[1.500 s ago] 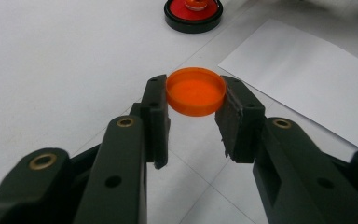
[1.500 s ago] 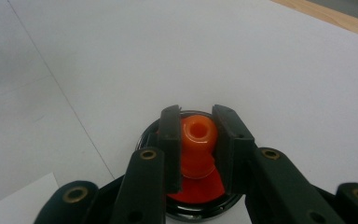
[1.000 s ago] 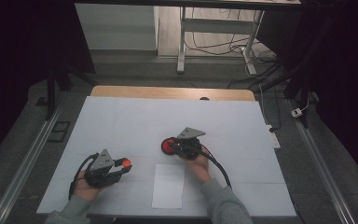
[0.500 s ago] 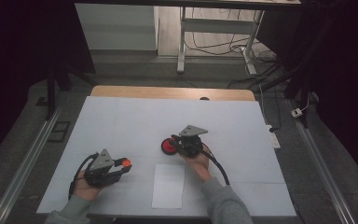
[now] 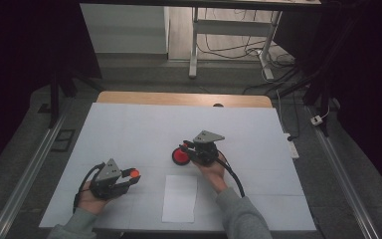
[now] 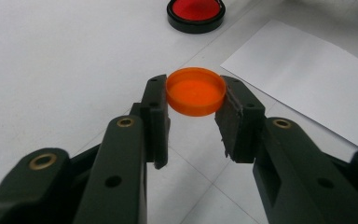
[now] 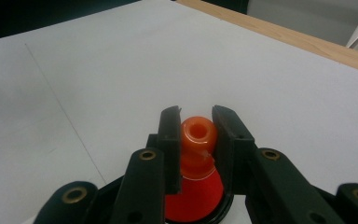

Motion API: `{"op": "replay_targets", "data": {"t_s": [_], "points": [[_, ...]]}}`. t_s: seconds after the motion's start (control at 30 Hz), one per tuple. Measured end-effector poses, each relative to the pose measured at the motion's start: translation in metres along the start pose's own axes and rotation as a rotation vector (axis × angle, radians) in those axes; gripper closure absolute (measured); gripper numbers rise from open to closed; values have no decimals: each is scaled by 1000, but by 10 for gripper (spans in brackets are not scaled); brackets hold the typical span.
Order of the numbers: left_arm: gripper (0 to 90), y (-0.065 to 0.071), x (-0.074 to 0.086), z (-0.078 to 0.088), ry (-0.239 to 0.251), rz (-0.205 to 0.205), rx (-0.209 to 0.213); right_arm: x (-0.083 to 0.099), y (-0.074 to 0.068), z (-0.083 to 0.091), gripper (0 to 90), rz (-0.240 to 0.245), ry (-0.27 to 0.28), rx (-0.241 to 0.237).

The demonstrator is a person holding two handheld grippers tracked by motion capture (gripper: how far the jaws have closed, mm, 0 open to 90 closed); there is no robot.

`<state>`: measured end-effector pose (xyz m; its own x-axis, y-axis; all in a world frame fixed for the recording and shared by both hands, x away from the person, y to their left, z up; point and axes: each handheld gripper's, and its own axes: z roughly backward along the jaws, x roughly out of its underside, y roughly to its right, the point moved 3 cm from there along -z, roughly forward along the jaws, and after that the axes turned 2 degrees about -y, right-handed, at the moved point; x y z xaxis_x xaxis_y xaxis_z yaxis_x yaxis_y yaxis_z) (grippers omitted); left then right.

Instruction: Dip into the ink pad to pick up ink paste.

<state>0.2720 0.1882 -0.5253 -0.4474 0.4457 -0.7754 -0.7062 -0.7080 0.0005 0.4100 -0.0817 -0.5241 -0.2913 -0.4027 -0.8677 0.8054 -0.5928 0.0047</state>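
Now L gripper (image 6: 193,119) grips orange cap (image 6: 196,91) — R gripper (image 7: 196,140) grips stamp (image 7: 196,140).

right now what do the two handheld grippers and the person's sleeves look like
Both the left gripper and the right gripper are black with two flat jaws, brass-coloured pivot pins, a grey three-cornered plate on top and a trailing black cable. The sleeves are grey-green.

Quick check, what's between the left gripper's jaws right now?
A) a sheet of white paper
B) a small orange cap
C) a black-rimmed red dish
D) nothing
B: in the left gripper view the left gripper has its jaws shut on the rim of a small orange cap, while the sheet of paper lies flat on the table beyond it.
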Motion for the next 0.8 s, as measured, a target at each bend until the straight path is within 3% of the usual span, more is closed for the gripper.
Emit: {"op": "replay_targets", "data": {"t_s": [0.3, 0.8], "points": [[650, 0, 0, 0, -1, -1, 1, 3, 1, -6, 727, 9, -31, 19], [650, 0, 0, 0, -3, -1, 2, 9, -1, -13, 727, 14, -64, 8]]}}
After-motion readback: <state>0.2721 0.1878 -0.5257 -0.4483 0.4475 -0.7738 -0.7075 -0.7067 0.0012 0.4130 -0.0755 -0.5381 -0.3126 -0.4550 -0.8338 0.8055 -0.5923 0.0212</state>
